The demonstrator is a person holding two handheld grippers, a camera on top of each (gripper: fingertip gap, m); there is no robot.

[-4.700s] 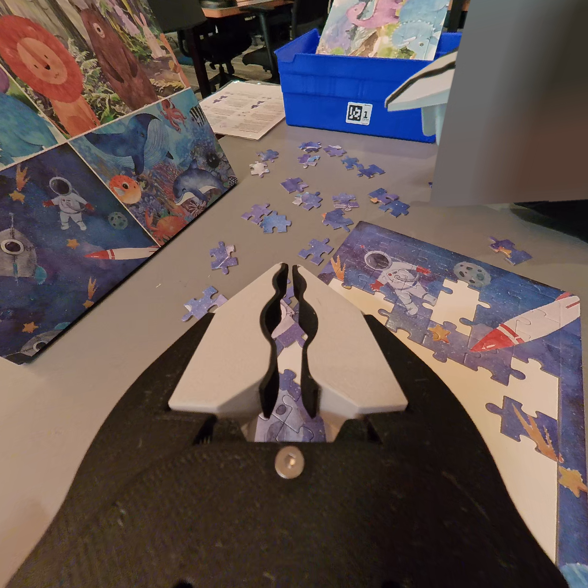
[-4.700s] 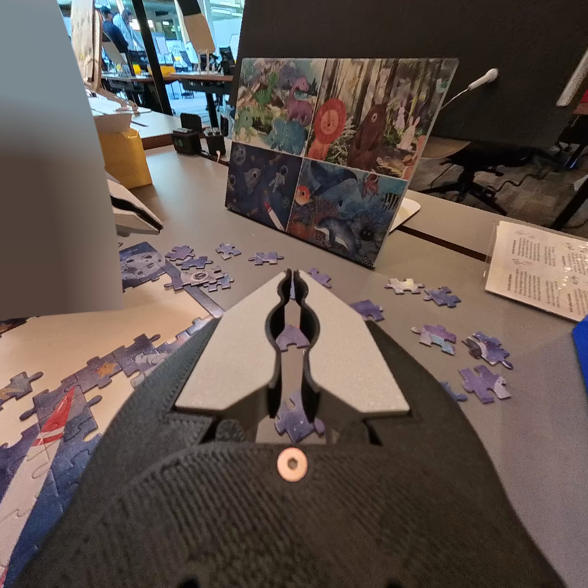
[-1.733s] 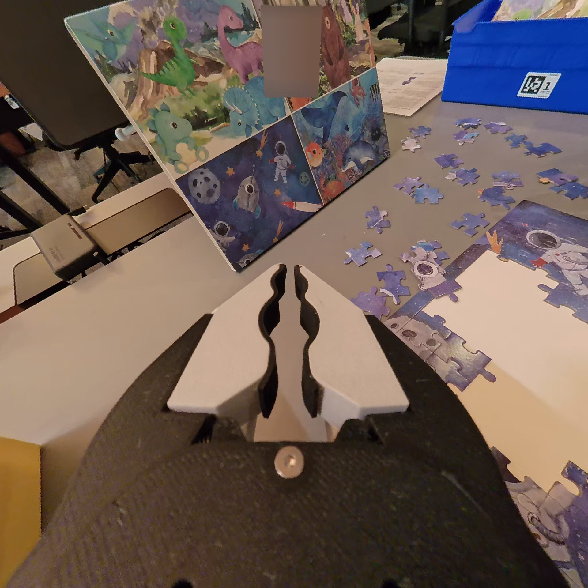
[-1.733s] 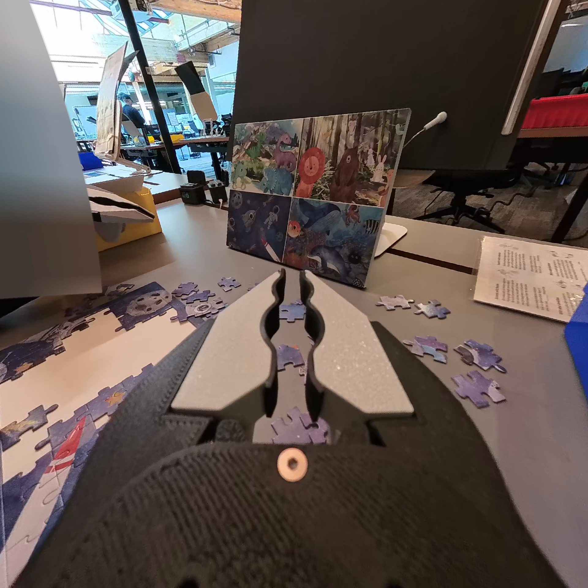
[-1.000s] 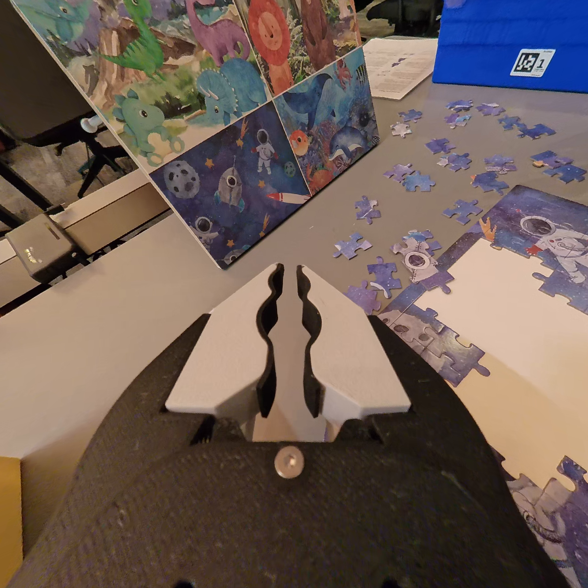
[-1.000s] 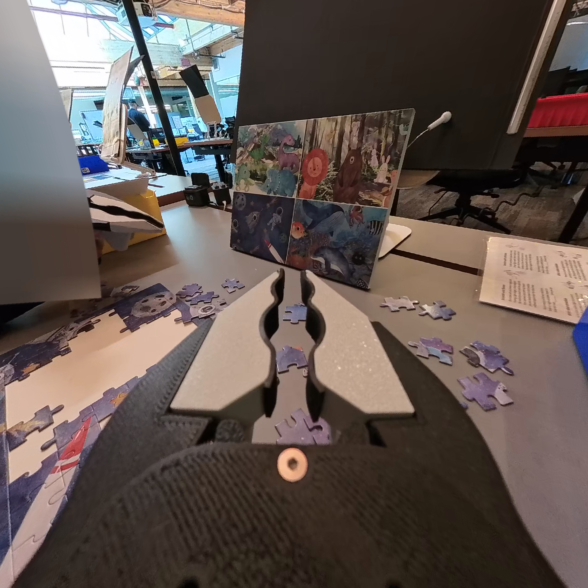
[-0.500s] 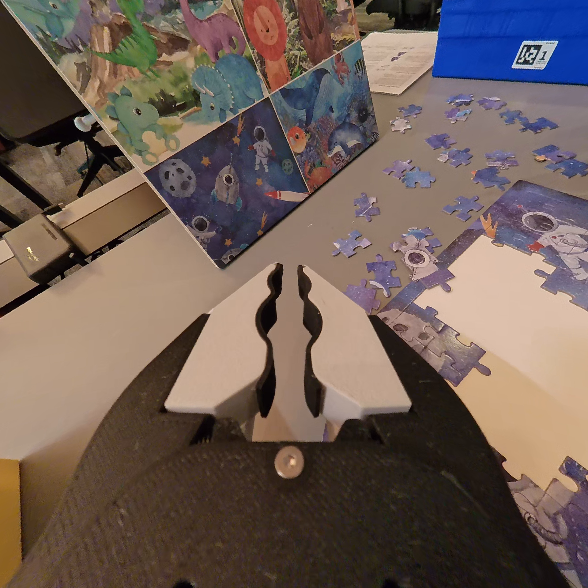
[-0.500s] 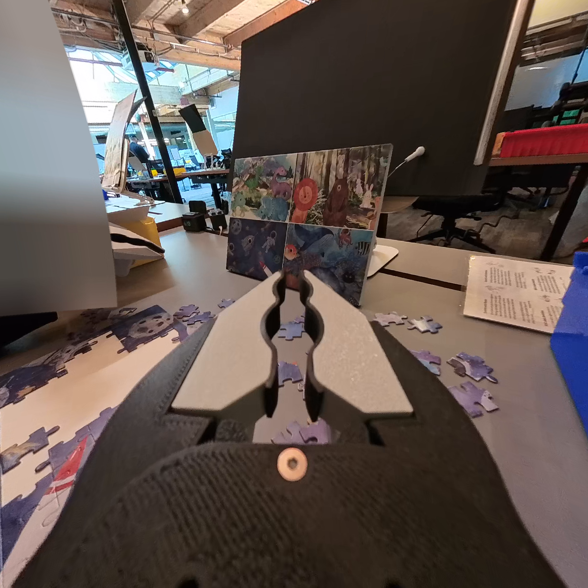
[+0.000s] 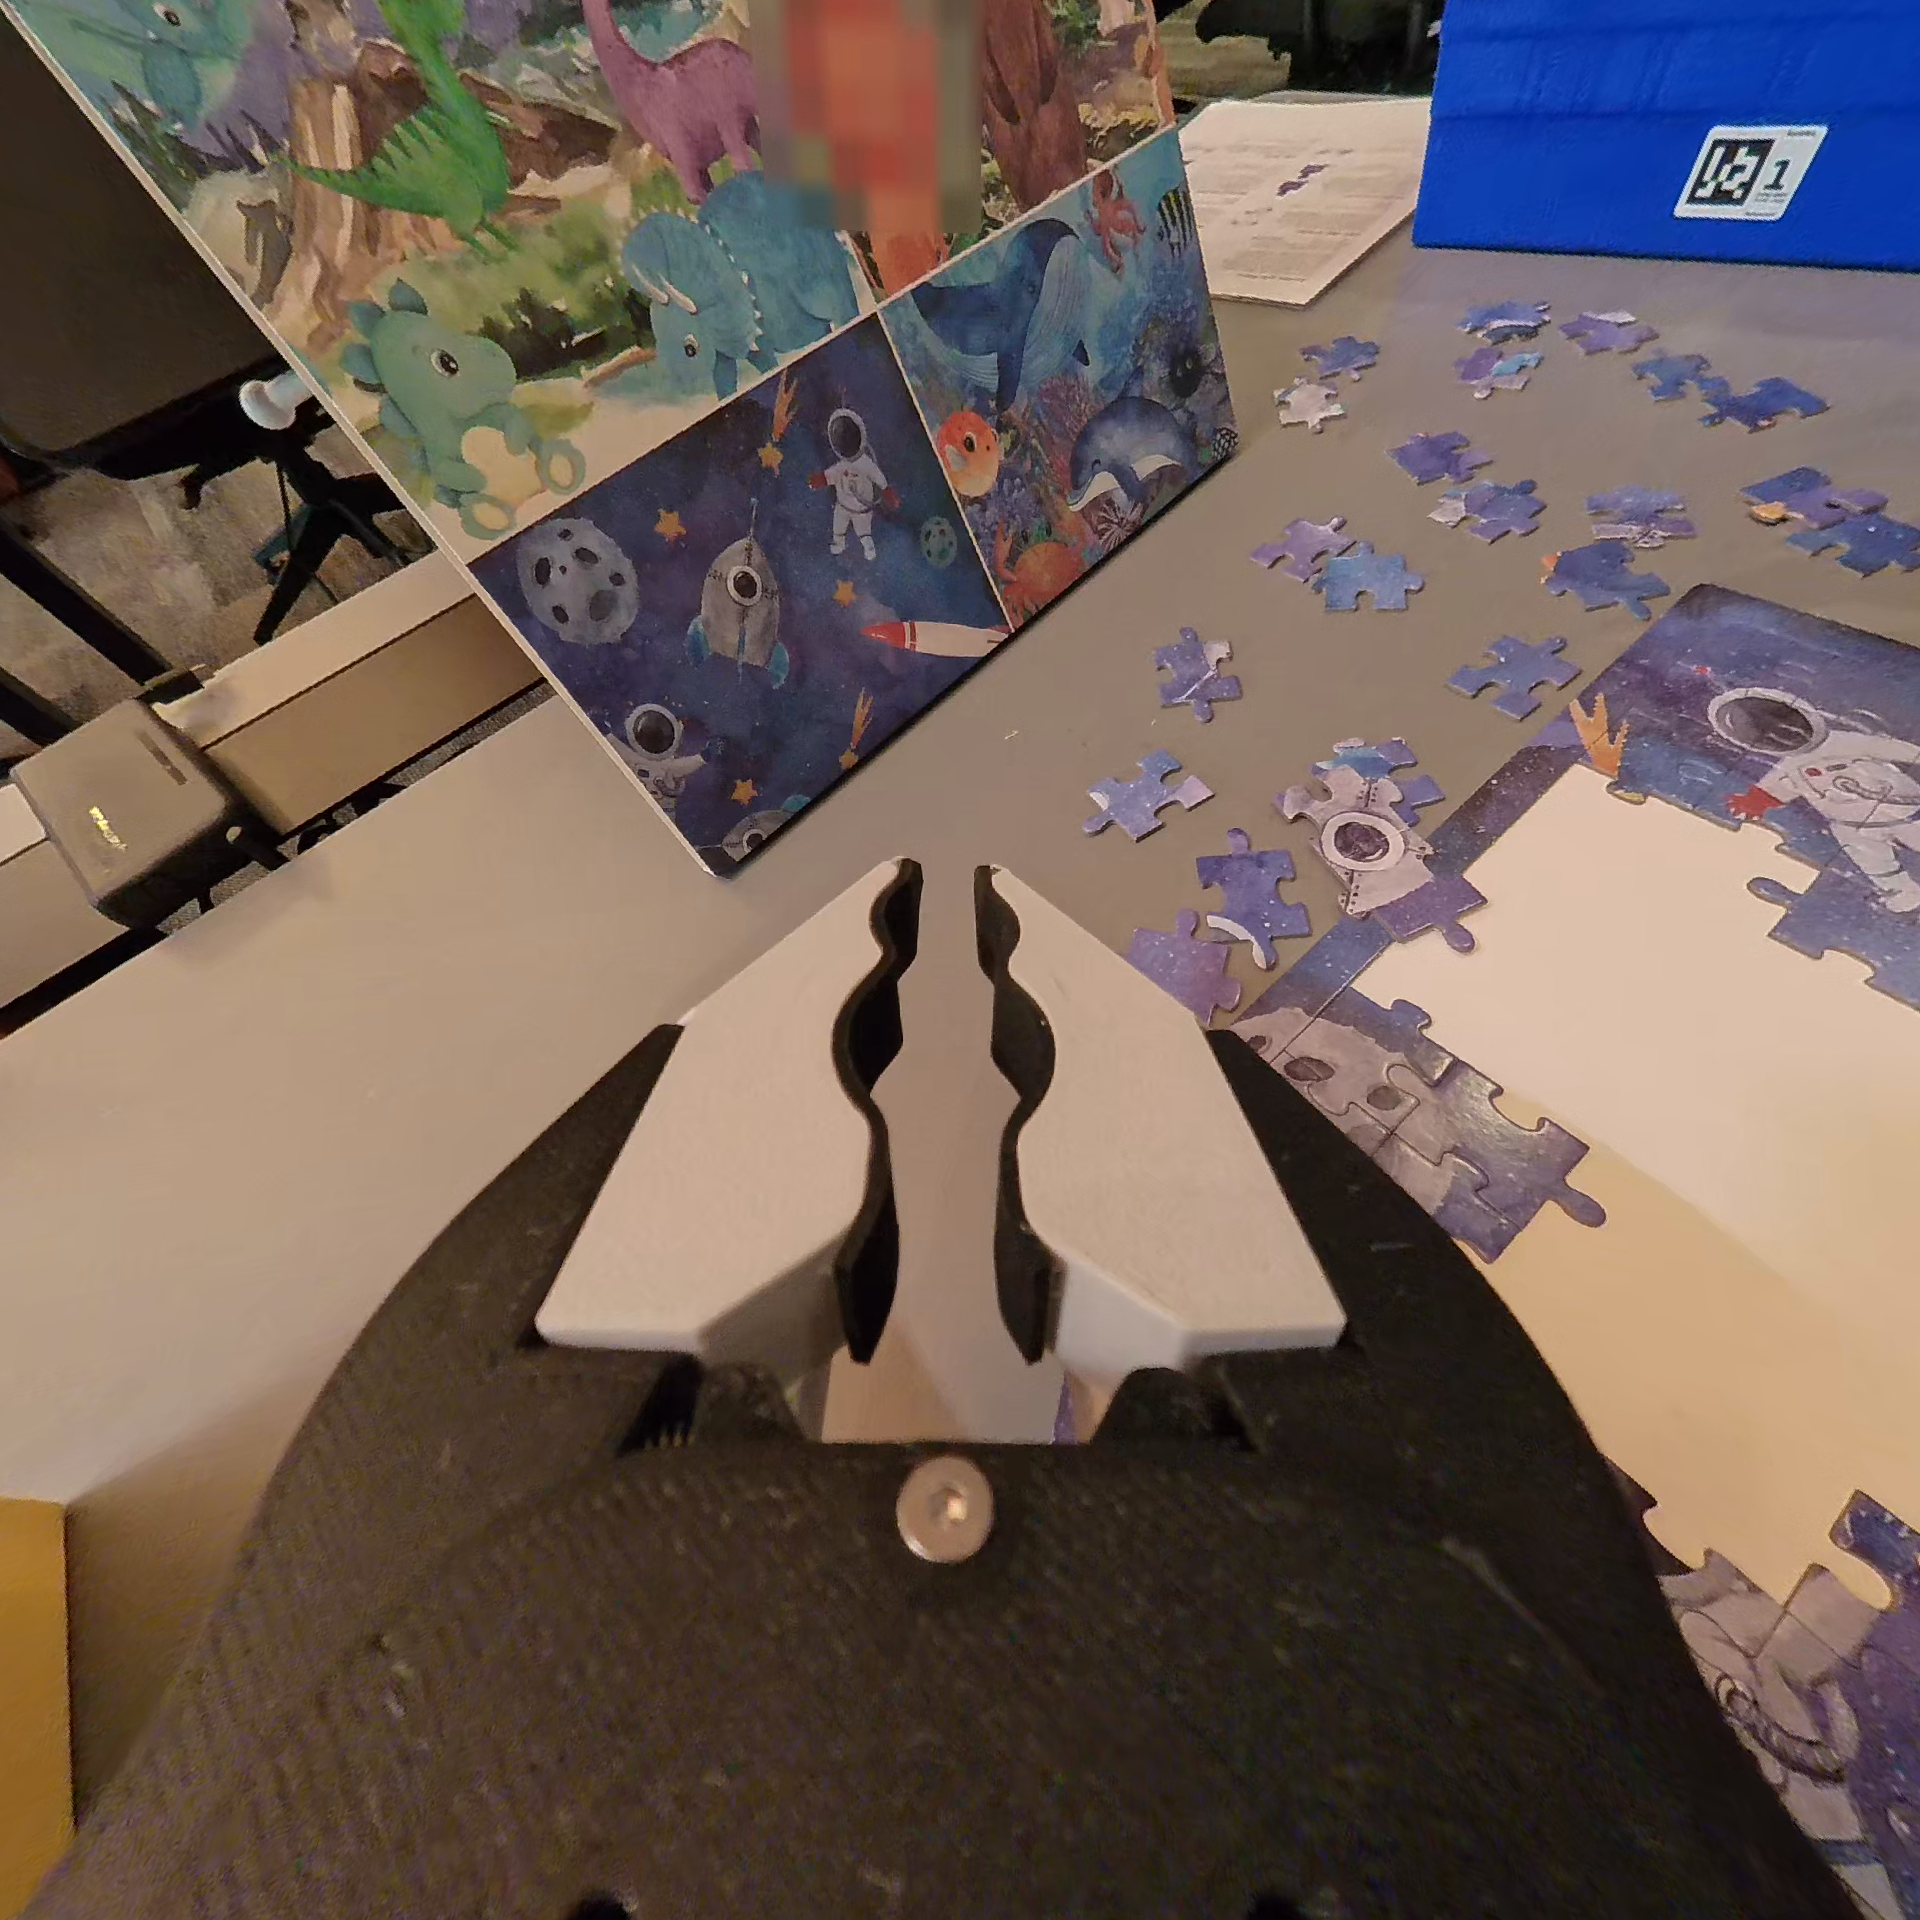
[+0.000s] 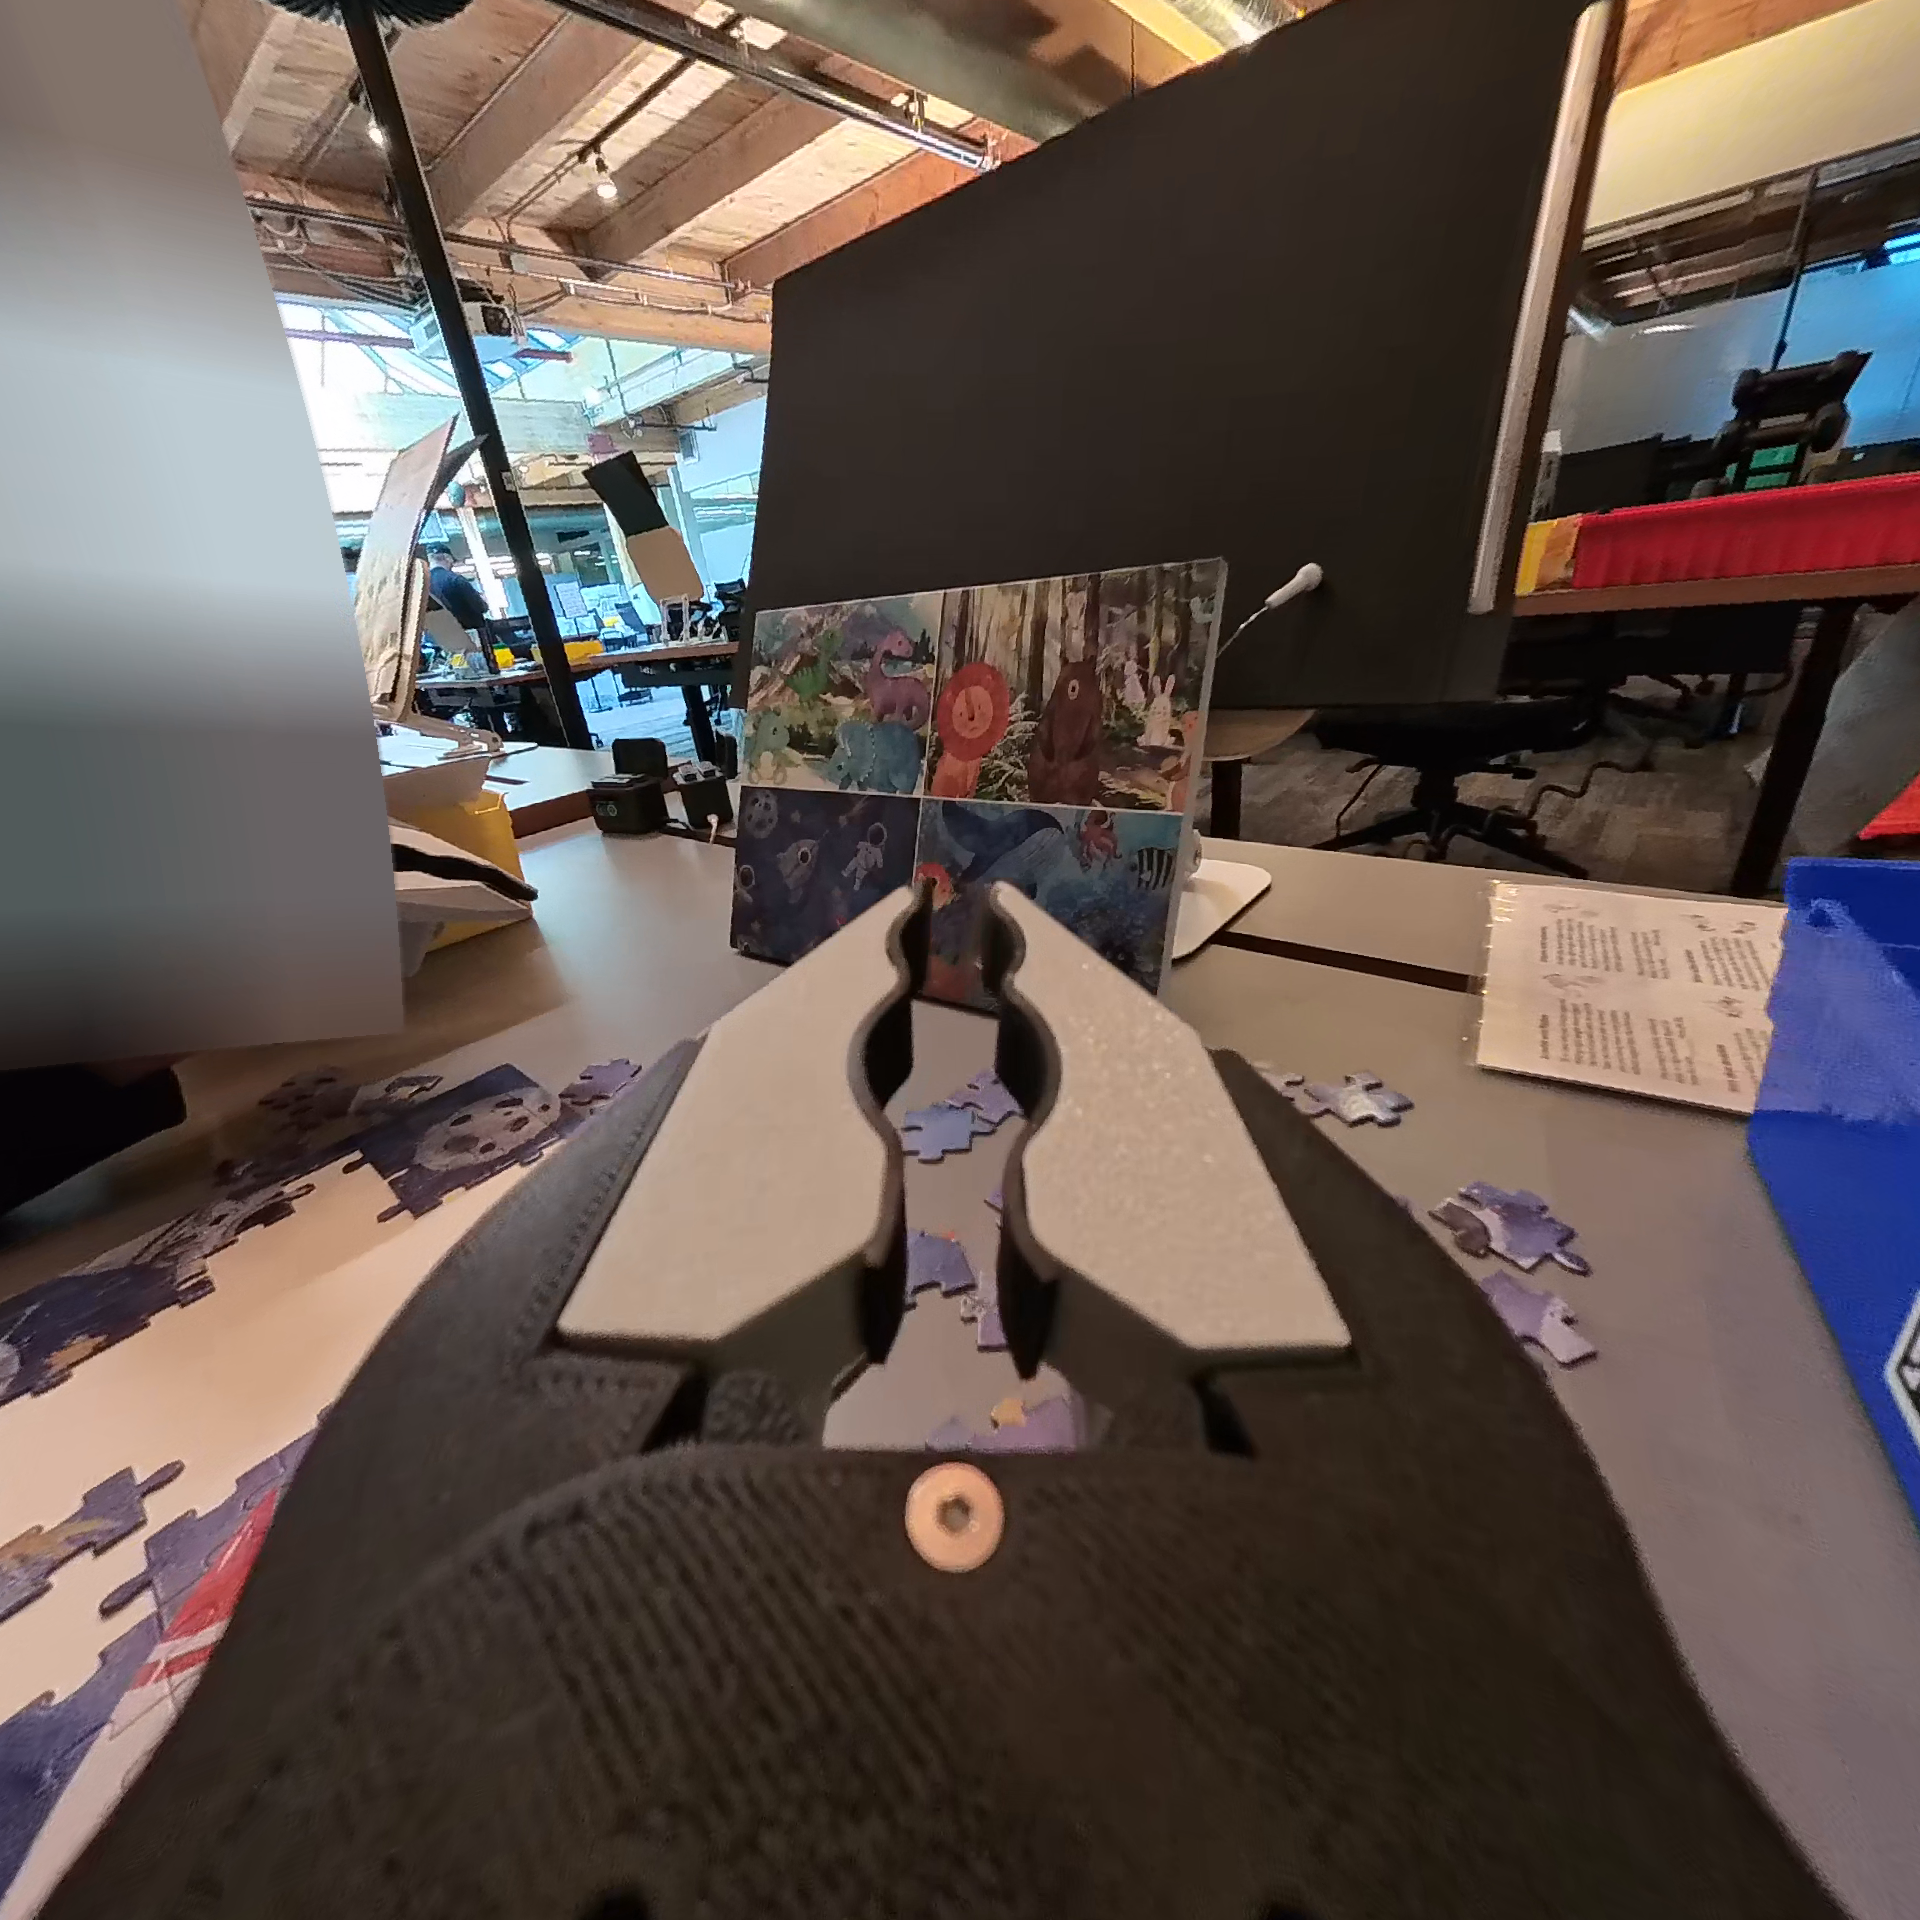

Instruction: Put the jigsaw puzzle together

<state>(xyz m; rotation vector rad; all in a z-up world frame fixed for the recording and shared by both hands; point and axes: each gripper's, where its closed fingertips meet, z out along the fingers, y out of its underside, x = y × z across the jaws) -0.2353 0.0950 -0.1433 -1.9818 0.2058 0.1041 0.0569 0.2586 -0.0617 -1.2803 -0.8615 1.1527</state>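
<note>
Your left gripper hovers empty, jaws slightly parted, over bare table at centre frame. Right of it, loose puzzle pieces border the half-filled space puzzle. Your right gripper is likewise empty.

Left wrist view: mounted behind the left tool, angled steeply down at the tabletop, close above it. Faces the propped picture board from its left end, with the partly built puzzle to the right and the blue bin far right.

Right wrist view: behind the right tool, held low and nearly level, facing the picture board head-on from farther back; room beyond visible.

Shared: picture board, puzzle, loose pieces, printed sheet, blue bin.
</note>
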